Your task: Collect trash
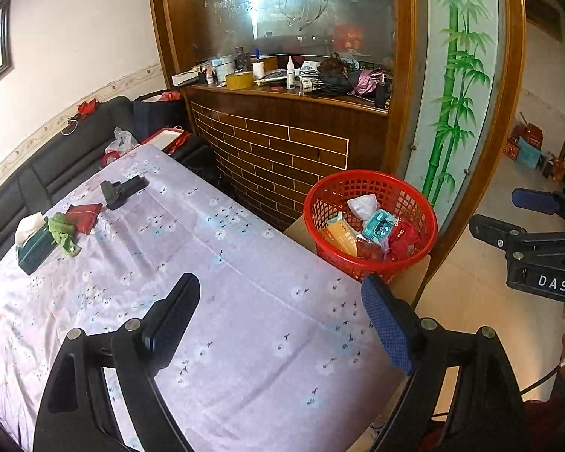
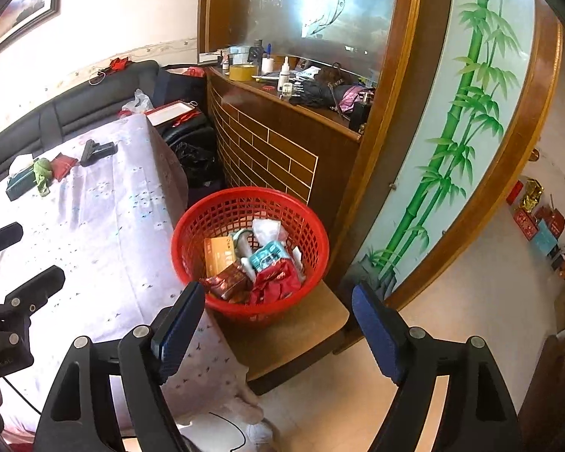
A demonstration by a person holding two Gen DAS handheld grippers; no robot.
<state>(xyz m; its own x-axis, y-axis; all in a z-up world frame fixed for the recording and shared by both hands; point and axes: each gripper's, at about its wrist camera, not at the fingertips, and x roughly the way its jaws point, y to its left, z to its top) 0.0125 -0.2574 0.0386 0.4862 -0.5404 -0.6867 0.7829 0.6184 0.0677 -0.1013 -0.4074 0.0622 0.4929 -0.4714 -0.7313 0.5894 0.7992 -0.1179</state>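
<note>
A red mesh basket stands on a wooden stool at the table's right edge. It holds trash: an orange box, a teal packet, red wrappers and white tissue. My left gripper is open over the lilac tablecloth, left of the basket, with nothing between its fingers. My right gripper is open just in front of the basket, also with nothing in it.
At the table's far end lie a green tissue box, a green cloth, a red packet and a black object. A dark sofa and a cluttered wooden cabinet stand behind. A bamboo-painted panel rises at right.
</note>
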